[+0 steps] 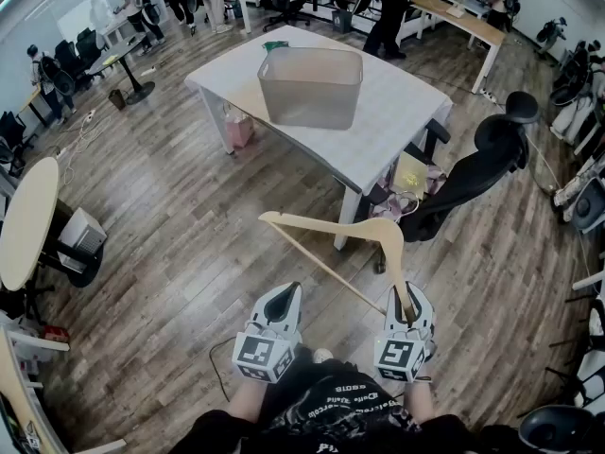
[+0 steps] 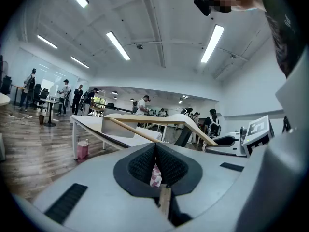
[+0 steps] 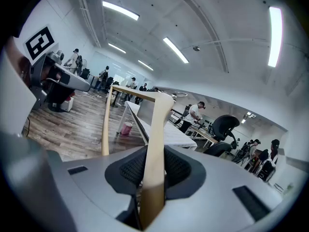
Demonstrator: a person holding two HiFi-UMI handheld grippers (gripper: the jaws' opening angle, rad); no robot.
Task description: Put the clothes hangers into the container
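Right gripper view shows the right gripper [image 3: 153, 153] clamped narrowly on one arm of the wooden clothes hanger [image 3: 158, 120]. The left gripper [image 2: 155, 151] has its jaws closed together

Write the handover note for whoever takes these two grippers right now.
Left gripper: jaws together, carrying no hanger.
Right gripper: jaws shut on one arm of the pale wooden clothes hanger, held in the air above the wood floor, short of the table.
Translucent grey plastic container: on the white table ahead; no hanger visible inside it.
Done: hanger is in hand.
Left: get to the table, lower the hanger into the container, release. No other hangers in view.
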